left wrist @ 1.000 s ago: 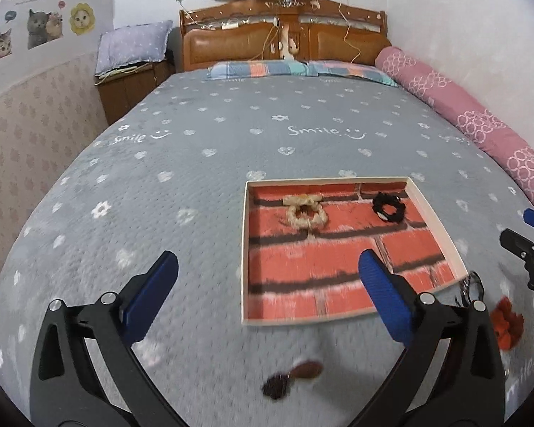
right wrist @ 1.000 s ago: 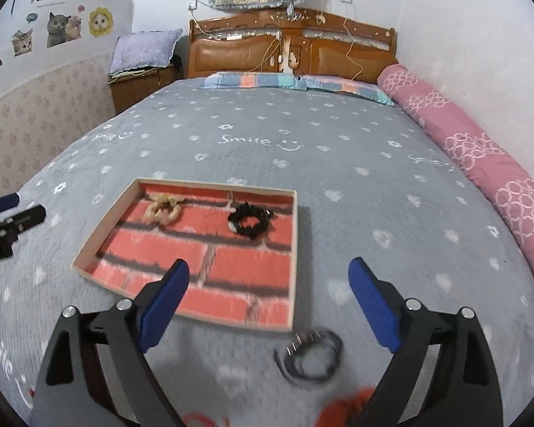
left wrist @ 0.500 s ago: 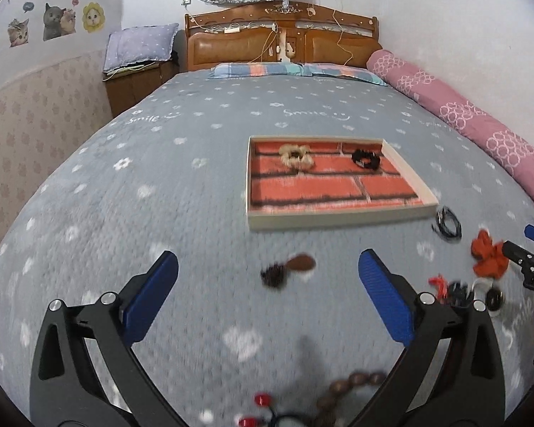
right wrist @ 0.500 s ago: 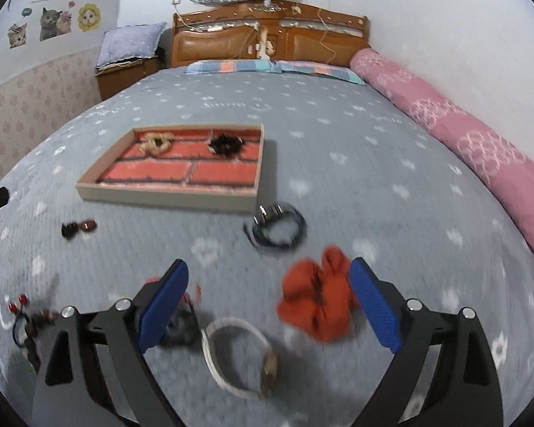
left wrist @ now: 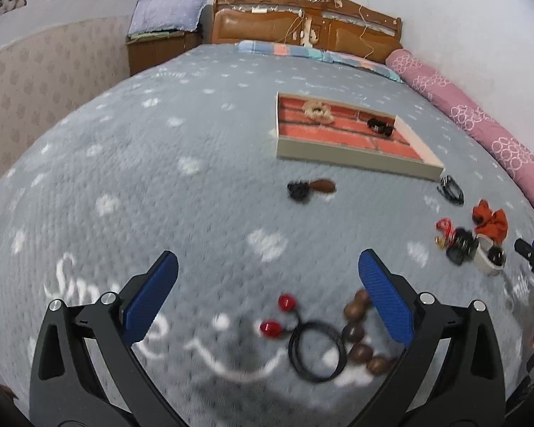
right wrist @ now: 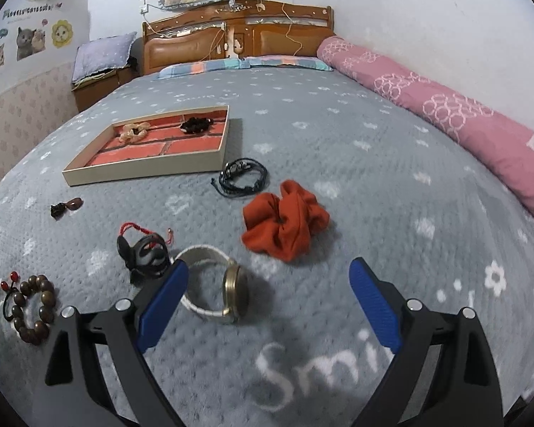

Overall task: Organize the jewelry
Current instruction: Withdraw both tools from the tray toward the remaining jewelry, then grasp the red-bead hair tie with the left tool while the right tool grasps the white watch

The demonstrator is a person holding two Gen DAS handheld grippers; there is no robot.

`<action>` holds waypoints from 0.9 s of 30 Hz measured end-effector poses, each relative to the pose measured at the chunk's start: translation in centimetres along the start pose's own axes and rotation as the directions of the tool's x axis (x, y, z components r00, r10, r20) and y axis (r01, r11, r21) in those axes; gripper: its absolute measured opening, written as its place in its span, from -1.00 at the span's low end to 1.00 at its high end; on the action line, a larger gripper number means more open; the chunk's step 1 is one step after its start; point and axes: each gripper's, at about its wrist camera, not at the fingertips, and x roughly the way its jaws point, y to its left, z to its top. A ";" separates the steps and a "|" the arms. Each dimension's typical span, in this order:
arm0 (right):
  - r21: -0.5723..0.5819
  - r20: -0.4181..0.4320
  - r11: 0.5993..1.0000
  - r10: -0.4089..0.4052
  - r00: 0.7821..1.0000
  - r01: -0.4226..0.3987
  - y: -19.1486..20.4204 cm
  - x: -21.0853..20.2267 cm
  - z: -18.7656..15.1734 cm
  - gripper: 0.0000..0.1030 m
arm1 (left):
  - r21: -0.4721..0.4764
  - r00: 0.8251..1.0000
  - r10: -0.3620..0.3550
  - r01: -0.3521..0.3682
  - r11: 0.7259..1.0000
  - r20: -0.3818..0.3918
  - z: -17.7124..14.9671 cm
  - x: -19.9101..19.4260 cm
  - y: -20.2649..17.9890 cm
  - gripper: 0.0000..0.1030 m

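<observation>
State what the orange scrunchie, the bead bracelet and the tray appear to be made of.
Orange scrunchie: soft matte fabric, gathered into folds. Bead bracelet: glossy brown beads, probably polished wood, judging by colour and sheen. Tray: plain beige walls, likely cardboard or thin wood; the floor carries a printed brick pattern.

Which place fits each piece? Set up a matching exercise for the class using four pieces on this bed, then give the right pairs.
Things:
1. beige scrunchie
2. orange scrunchie
3. wooden bead bracelet
4. watch

Places:
A. just ahead of the right tongs
B. inside the brick-pattern tray
C. far left, by the red-bead hair tie
D. on the blanket, right of the black cord bracelet

Pairs: 1-B, 2-D, 3-C, 4-A
</observation>
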 end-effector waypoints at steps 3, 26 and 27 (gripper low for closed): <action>-0.002 0.006 1.000 -0.004 1.000 0.004 0.1 0.0 -0.5 0.75 | -0.003 1.000 0.008 -0.008 1.000 -0.021 -1.8 0.1 0.5 0.90; -0.015 -0.032 1.000 -0.013 0.999 0.013 1.0 3.1 -0.7 0.75 | 0.123 0.991 0.077 -0.064 0.990 -0.105 -6.4 2.3 -1.0 0.56; -0.014 -0.036 1.000 -0.011 0.999 0.011 1.0 3.4 -0.7 0.75 | 0.121 0.991 0.074 -0.061 0.991 -0.108 -6.3 2.4 -1.0 0.55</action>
